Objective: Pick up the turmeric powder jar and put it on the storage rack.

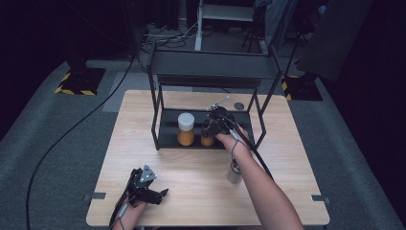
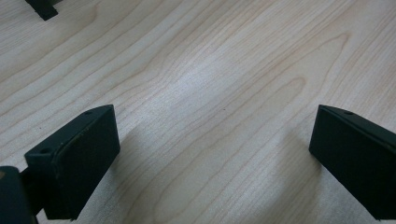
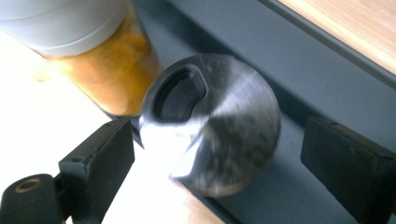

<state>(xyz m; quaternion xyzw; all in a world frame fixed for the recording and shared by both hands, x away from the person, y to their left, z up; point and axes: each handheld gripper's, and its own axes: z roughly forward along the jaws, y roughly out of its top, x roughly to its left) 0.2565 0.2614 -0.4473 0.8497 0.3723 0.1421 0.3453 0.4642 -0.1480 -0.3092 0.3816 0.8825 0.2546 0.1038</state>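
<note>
A small jar with a brushed-metal shaker lid [image 3: 212,126] and orange contents [image 1: 207,140] stands on the lower shelf of a black rack [image 1: 168,139]. My right gripper [image 3: 215,140] [image 1: 209,128] is open, with a jaw on each side of that lid, close but apart from it. Just left of it stands a taller jar with a white lid and orange contents [image 1: 186,128] [image 3: 100,70]. My left gripper [image 1: 160,194] [image 2: 210,126] hovers open over bare wood near the table's front left, holding nothing.
The rack's upper shelf [image 1: 213,67] overhangs the jars, and its thin legs [image 1: 154,120] flank the lower shelf. Another small jar [image 1: 234,174] stands on the table beside the right forearm. A grey disc [image 1: 239,106] lies behind the rack.
</note>
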